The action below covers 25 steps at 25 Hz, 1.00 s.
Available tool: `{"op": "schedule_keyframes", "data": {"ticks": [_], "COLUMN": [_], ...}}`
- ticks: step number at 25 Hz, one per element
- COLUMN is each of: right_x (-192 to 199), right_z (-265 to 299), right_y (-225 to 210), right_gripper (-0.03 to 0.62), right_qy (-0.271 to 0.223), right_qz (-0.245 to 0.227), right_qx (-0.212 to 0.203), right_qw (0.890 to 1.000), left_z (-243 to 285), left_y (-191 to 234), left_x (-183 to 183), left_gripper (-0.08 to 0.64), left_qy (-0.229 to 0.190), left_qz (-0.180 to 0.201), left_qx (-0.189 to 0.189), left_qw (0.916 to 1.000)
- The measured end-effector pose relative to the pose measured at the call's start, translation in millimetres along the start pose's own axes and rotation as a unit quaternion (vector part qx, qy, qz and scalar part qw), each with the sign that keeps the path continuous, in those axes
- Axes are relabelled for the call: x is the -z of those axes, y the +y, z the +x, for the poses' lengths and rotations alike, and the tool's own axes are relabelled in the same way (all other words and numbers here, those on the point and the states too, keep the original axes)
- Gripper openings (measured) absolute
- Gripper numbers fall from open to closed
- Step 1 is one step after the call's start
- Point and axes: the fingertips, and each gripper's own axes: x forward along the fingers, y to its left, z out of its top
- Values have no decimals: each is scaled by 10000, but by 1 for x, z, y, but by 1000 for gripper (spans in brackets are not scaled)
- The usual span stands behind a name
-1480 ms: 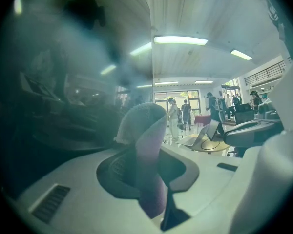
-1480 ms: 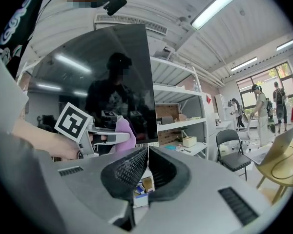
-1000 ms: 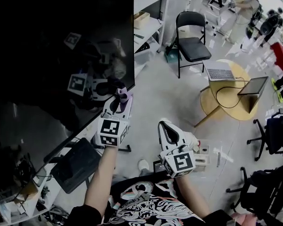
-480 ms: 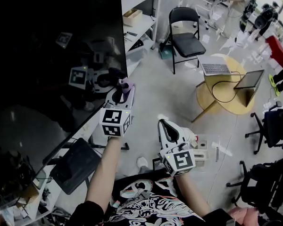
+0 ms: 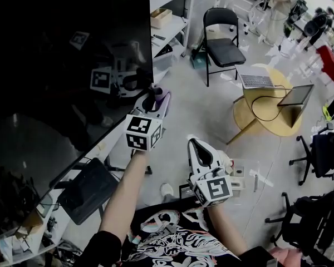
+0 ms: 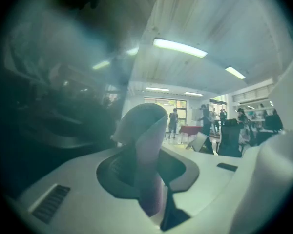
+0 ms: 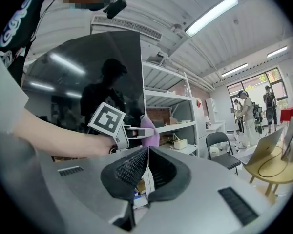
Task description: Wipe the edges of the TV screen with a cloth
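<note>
Head view: left gripper (image 5: pixel 157 102) with cloth (image 5: pixel 163 96), outstretched

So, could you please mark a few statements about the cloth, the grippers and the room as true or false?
1. The left gripper grips a purple cloth. True.
2. The right gripper is wiping the TV too. False: it is held low, away from the TV, shut and empty.
3. The cloth is near the TV's edge. True.
4. A laptop lies on the black chair. False: it is on the round table; the chair is empty.
</note>
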Motion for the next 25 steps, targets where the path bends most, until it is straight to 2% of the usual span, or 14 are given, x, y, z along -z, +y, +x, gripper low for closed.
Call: {"op": "schedule_keyframes", "data": {"ticks": [3, 4, 8, 10, 12, 16, 17, 21, 25], "right_x": [0, 0, -2, -4, -6, -17, -21, -14, -5], "right_z": [3, 4, -1, 6, 19, 26, 27, 21, 13], "right_y": [4, 6, 25, 46, 71, 118, 130, 174, 214], "right_gripper": [29, 29, 29, 29, 29, 29, 29, 29, 29], "right_qy": [-86, -122, -97, -93, -107, -134, -147, -137, -121], "right_qz": [25, 50, 51, -111, -277, -313, -321, -427, -547], "right_qx": [-294, -368, -502, -781, -1129, -1678, -1820, -2476, -2910], "right_qw": [9995, 9992, 9987, 9968, 9932, 9852, 9827, 9678, 9551], "left_z": [-11, -20, -71, -108, -147, -230, -251, -328, -399], "left_y": [-39, -49, -62, -46, -20, 15, 21, 30, 32], "left_x": [-24, -29, -32, -29, -28, -27, -23, 3, 13], "left_gripper": [101, 101, 101, 101, 101, 101, 103, 103, 103], "left_qy": [-154, -221, -401, -400, -372, -616, -600, -104, -228], "left_qz": [1098, 1243, 1078, 1083, 1139, 1274, 1199, 670, 442], "left_qx": [321, 354, 175, -195, -726, -1639, -1857, -2653, -3362], "left_qw": [9933, 9914, 9932, 9931, 9901, 9763, 9734, 9618, 9405]}}
